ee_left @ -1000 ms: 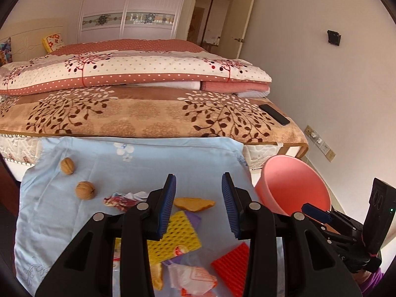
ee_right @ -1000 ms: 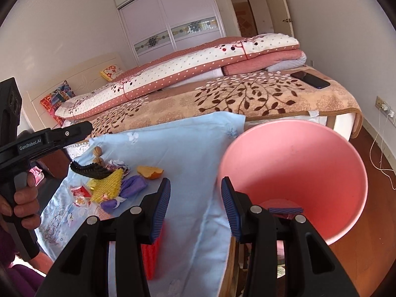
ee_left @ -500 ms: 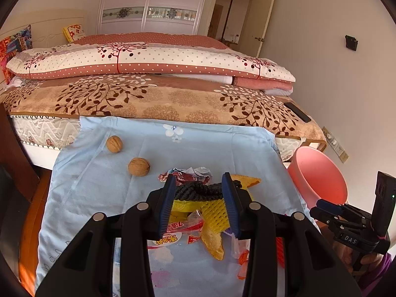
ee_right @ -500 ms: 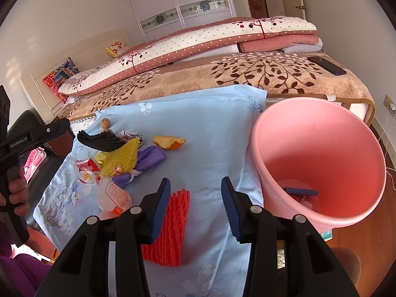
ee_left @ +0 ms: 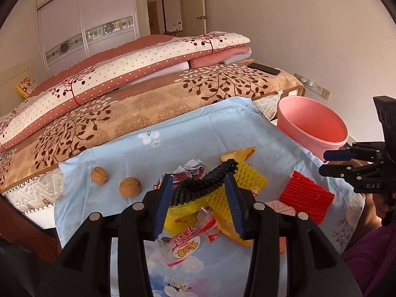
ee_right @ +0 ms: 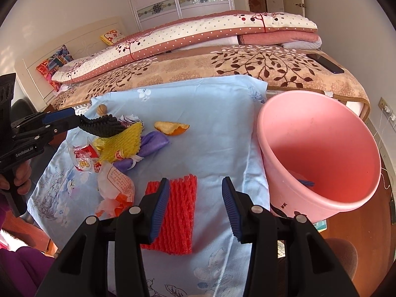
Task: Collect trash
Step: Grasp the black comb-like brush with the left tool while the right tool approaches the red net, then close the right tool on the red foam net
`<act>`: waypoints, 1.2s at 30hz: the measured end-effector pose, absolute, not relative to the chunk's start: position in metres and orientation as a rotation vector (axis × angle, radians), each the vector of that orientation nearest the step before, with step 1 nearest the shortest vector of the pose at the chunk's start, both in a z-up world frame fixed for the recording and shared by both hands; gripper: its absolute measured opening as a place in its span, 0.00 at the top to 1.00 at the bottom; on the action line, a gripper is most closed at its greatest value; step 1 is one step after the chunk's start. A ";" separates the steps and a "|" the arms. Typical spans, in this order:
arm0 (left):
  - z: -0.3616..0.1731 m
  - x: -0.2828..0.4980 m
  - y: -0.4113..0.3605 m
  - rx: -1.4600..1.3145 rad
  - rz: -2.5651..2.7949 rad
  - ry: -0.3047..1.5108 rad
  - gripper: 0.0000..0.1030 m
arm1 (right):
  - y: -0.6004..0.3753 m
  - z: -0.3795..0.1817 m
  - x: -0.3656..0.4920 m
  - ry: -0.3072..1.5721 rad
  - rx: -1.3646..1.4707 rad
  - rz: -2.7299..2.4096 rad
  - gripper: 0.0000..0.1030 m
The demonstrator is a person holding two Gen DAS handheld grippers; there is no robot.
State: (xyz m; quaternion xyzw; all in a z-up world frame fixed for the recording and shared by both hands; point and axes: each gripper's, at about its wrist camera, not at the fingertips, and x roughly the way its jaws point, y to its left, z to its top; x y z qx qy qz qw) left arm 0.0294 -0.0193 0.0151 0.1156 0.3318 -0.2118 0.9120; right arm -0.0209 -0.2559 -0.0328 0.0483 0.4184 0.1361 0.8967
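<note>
- The bucket (ee_right: 319,153) is seen to be smooth pink plastic with a soft sheen
- The sheet (ee_right: 203,113) is shown as matt light-blue cloth, lightly creased
- The red foam net (ee_right: 178,212) is ribbed and matt, as are the yellow foam net (ee_left: 247,175) and the black foam net (ee_left: 205,185)
- The wrappers (ee_left: 188,245) are made of thin glossy plastic film, crinkled
- The walnuts (ee_left: 130,186) are rough and dull-shelled
- The blanket (ee_left: 148,104) looks like soft fleecy cloth
- The gripper bodies are matt black plastic with shiny metal pins; the pads (ee_right: 160,208) are ridged blue rubber
</note>
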 end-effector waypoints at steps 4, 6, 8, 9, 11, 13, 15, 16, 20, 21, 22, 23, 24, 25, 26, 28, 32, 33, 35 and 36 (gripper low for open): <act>0.006 0.038 -0.014 0.260 -0.474 0.701 0.57 | -0.255 -0.039 -0.021 0.904 0.123 0.281 0.55; 0.002 0.043 -0.014 0.270 -0.497 0.708 0.57 | -0.254 -0.041 -0.020 0.917 0.129 0.278 0.55; 0.000 0.045 -0.014 0.282 -0.508 0.698 0.57 | -0.253 -0.042 -0.020 0.927 0.132 0.276 0.55; -0.001 0.045 -0.014 0.283 -0.512 0.690 0.57 | -0.252 -0.043 -0.019 0.933 0.132 0.276 0.55; -0.003 0.046 -0.013 0.275 -0.516 0.678 0.57 | -0.250 -0.045 -0.017 0.945 0.130 0.280 0.55; -0.005 0.047 -0.013 0.271 -0.521 0.677 0.57 | -0.247 -0.047 -0.016 0.958 0.128 0.288 0.55; -0.007 0.045 -0.012 0.274 -0.518 0.671 0.57 | -0.245 -0.050 -0.015 0.970 0.129 0.297 0.55; -0.008 0.045 -0.012 0.276 -0.518 0.670 0.57 | -0.244 -0.051 -0.014 0.976 0.131 0.301 0.55; -0.014 0.042 -0.014 0.299 -0.527 0.675 0.75 | -0.244 -0.055 -0.013 0.996 0.146 0.309 0.55; -0.015 0.042 -0.014 0.306 -0.525 0.674 0.84 | -0.244 -0.056 -0.012 1.000 0.152 0.310 0.55; -0.016 0.042 -0.014 0.309 -0.523 0.675 0.88 | -0.245 -0.057 -0.012 1.003 0.158 0.310 0.55; -0.016 0.042 -0.014 0.306 -0.523 0.676 0.90 | -0.246 -0.058 -0.012 1.007 0.164 0.309 0.55; -0.016 0.042 -0.013 0.301 -0.520 0.671 0.91 | -0.246 -0.058 -0.011 1.010 0.168 0.308 0.55; -0.015 0.041 -0.013 0.294 -0.517 0.666 0.91 | -0.247 -0.059 -0.011 1.012 0.172 0.308 0.55; -0.013 0.040 -0.012 0.283 -0.515 0.662 0.91 | -0.248 -0.060 -0.011 1.013 0.177 0.309 0.55; -0.008 0.039 -0.009 0.251 -0.510 0.652 0.92 | -0.249 -0.060 -0.010 1.015 0.185 0.312 0.55; 0.007 0.036 -0.004 0.171 -0.506 0.627 0.92 | -0.248 -0.063 -0.008 1.032 0.184 0.320 0.55; 0.010 0.035 -0.003 0.150 -0.506 0.622 0.92 | -0.246 -0.064 -0.007 1.038 0.179 0.324 0.55; 0.016 0.033 -0.001 0.115 -0.508 0.615 0.92 | -0.243 -0.067 -0.006 1.052 0.162 0.328 0.55; 0.018 0.032 -0.001 0.101 -0.510 0.612 0.92 | -0.241 -0.068 -0.006 1.056 0.154 0.331 0.56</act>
